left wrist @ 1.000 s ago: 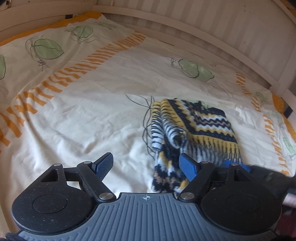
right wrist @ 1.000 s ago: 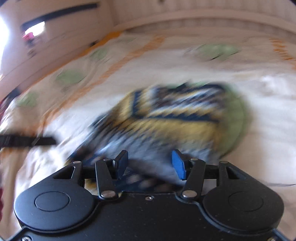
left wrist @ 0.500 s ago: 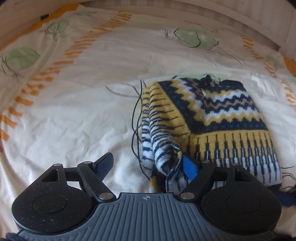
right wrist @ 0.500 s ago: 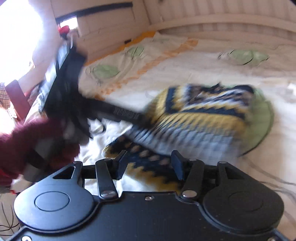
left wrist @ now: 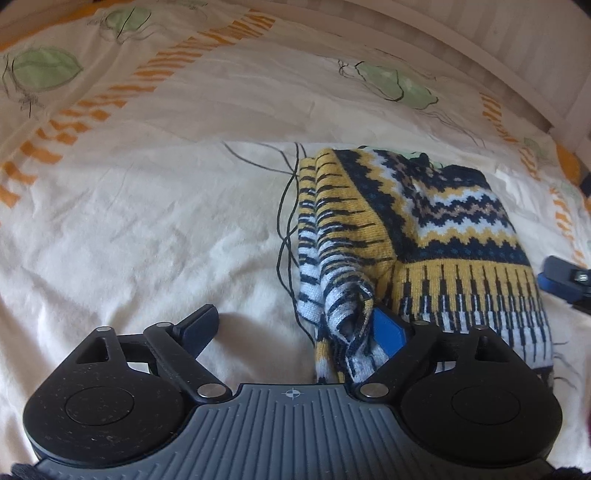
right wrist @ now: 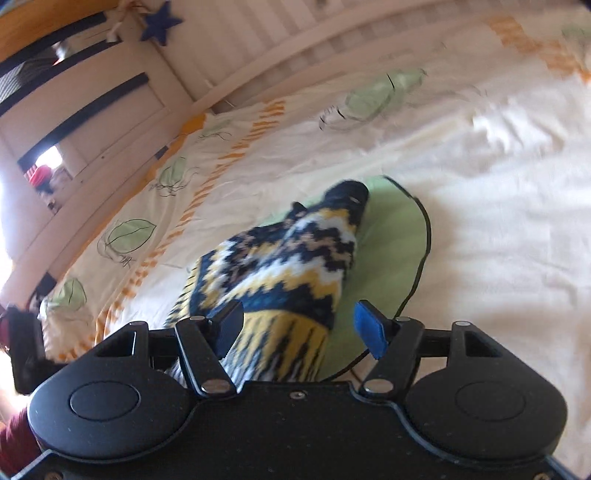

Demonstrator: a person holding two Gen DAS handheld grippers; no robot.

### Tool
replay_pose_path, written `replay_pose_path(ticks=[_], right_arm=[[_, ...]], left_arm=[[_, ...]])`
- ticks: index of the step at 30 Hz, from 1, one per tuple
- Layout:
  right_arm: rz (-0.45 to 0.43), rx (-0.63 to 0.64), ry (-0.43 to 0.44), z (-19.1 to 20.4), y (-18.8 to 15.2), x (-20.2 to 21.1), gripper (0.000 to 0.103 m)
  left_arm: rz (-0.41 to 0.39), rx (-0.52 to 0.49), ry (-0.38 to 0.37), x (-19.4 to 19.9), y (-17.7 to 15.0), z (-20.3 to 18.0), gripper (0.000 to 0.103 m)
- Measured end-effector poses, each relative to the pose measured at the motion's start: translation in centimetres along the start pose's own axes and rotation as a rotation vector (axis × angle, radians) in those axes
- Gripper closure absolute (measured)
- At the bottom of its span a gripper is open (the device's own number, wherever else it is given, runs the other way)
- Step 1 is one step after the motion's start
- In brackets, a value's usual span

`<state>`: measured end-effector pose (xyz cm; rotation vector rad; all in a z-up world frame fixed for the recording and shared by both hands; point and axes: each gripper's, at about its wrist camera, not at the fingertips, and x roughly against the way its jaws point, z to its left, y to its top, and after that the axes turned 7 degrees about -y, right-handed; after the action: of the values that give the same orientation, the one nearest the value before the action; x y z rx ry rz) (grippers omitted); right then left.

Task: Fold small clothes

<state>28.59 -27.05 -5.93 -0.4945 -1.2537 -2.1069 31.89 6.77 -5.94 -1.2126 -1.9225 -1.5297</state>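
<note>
Nearest to me, my left gripper (left wrist: 295, 325) stands spread wide, its jaws having just been opening; one bunched fold of the sweater (left wrist: 417, 236) lies between the two fingers, brushing the blue pad on the right side, while the other pad sits apart over bare sheet, so nothing is pinched. My right gripper (right wrist: 299, 326) is also spread, its jaws likewise just opening, with the sweater's yellow-and-navy hem lying between its two fingers; the dark finger on the left side sits right against the knit, the blue one is clear of it over a green patch, though this view is blurred. There is one sweater, a single small patterned knit in navy, yellow, white and tan, folded into a rough rectangle on the bedsheet (left wrist: 147, 221), with a rumpled sleeve strip along its left edge in the left wrist view. In that same view the tip of my right gripper shows at the far right edge, just beside the sweater. Beyond, the cream sheet carries several green leaf prints (left wrist: 395, 83) and bands of orange dashes. Farthest off runs the white slatted bed rail (right wrist: 258, 48), and one blue star (right wrist: 161, 23) hangs above it.
</note>
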Motion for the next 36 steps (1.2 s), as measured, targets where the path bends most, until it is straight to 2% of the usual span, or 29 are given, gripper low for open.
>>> replay_pose_path(ticks=[5,8,12,19,21,24,26,27,28,29,33,36], right_arm=[[0.051,-0.052,0.046,-1.0,-0.1,-2.7,0.032],[0.065,-0.074,0.079,-1.2,-0.5,-3.6,0.03],[0.067,-0.083,0.11,-0.9,-0.9,-4.4,0.028],[0.083,-0.066,0.125,0.2,-0.7,-5.3,0.024],[0.085,-0.072,0.138,-0.1,-0.9,-5.0,0.024],[0.083,-0.089,0.159,-0.8,-1.3,-4.4,0.026],[0.081,-0.096,0.176,-1.1,-1.8,-4.0,0.026],[0.086,-0.089,0.176,-1.0,-1.9,-4.0,0.029],[0.093,-0.075,0.166,-0.7,-2.0,-3.9,0.043],[0.092,-0.069,0.158,-0.4,-2.0,-3.7,0.049],[0.075,-0.073,0.126,0.9,-1.8,-1.4,0.054],[0.087,-0.074,0.09,1.6,-2.4,1.3,0.054]], left_arm=[[0.03,0.091,-0.084,0.5,0.7,1.0,0.015],[0.048,0.118,-0.167,1.1,0.3,1.0,0.015],[0.081,0.077,-0.206,0.3,-0.5,0.0,0.015],[0.088,0.017,-0.225,-2.6,1.3,-2.4,0.01],[0.101,0.033,-0.277,-3.1,1.6,-2.6,0.015],[0.102,0.083,-0.309,-3.2,1.9,-1.8,0.034],[0.111,0.151,-0.369,-3.5,2.2,-0.7,0.051],[0.121,0.201,-0.403,-3.8,2.3,-0.1,0.054],[0.133,0.244,-0.433,-4.2,2.4,0.3,0.061],[0.144,0.273,-0.452,-4.5,2.4,0.6,0.066],[0.16,0.27,-0.467,-4.0,2.9,-0.2,0.071],[0.203,0.306,-0.521,-3.0,2.4,-0.9,0.072]])
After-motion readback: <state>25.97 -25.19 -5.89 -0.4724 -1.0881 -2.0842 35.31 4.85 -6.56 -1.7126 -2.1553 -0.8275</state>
